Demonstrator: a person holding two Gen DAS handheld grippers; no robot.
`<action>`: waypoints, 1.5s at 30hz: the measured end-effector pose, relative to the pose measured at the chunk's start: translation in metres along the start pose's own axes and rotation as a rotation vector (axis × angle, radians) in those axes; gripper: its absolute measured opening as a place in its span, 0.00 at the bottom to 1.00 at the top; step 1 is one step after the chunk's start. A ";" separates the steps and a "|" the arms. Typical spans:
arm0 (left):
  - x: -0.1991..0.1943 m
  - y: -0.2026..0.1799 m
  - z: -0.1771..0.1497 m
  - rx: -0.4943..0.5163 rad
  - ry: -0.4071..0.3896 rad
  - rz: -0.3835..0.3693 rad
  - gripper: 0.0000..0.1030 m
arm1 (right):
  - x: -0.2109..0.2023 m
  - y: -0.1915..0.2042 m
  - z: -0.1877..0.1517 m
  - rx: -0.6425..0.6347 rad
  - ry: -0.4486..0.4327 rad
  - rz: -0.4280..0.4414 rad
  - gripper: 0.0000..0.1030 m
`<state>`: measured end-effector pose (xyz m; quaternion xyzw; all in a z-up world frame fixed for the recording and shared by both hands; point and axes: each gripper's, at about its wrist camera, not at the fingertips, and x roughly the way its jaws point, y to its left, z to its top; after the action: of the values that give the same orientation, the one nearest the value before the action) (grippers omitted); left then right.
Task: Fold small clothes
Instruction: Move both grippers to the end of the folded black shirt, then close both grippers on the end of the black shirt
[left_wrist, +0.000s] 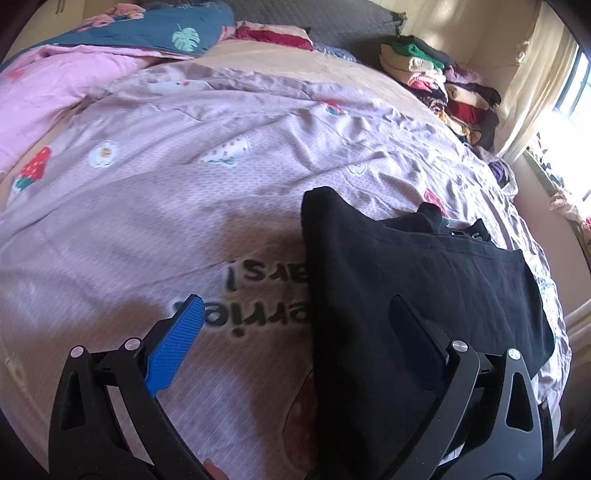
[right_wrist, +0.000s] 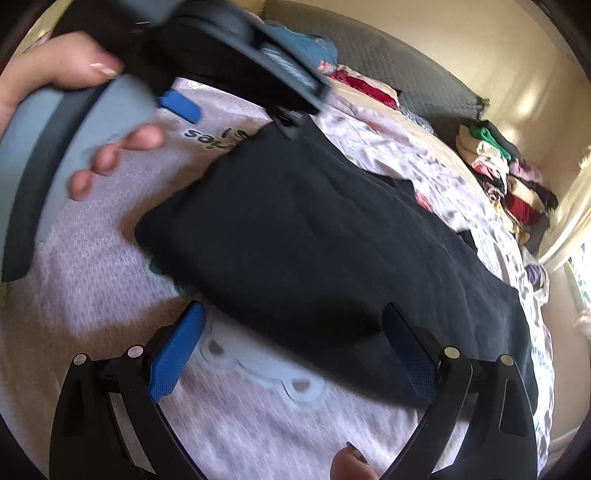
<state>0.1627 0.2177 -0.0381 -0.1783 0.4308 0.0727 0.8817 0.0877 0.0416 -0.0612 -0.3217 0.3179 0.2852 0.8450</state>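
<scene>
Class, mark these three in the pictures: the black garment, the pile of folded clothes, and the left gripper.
black garment (right_wrist: 295, 236): right wrist view, middle of its flat top.
pile of folded clothes (left_wrist: 443, 81): left wrist view, centre of the stack.
left gripper (left_wrist: 295, 332): left wrist view, midway between its fingertips.

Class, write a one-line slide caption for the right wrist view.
Open right tool over a black garment on a lilac bedsheet, left tool opposite.

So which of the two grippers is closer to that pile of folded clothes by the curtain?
Probably the right gripper: it hovers over the black garment's near edge, while the left gripper works its far-left edge, farther from the clothes pile.
</scene>
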 end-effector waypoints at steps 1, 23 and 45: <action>0.004 -0.001 0.003 0.003 0.007 0.000 0.91 | 0.003 0.001 0.003 -0.012 -0.004 -0.005 0.93; 0.035 -0.030 0.022 -0.118 0.116 -0.133 0.91 | -0.039 -0.051 0.006 0.113 -0.265 -0.034 0.08; -0.009 -0.209 0.049 0.126 -0.026 -0.240 0.18 | -0.088 -0.174 -0.064 0.504 -0.365 -0.145 0.07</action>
<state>0.2519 0.0435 0.0496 -0.1720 0.3989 -0.0580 0.8989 0.1283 -0.1390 0.0274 -0.0674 0.1979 0.1897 0.9593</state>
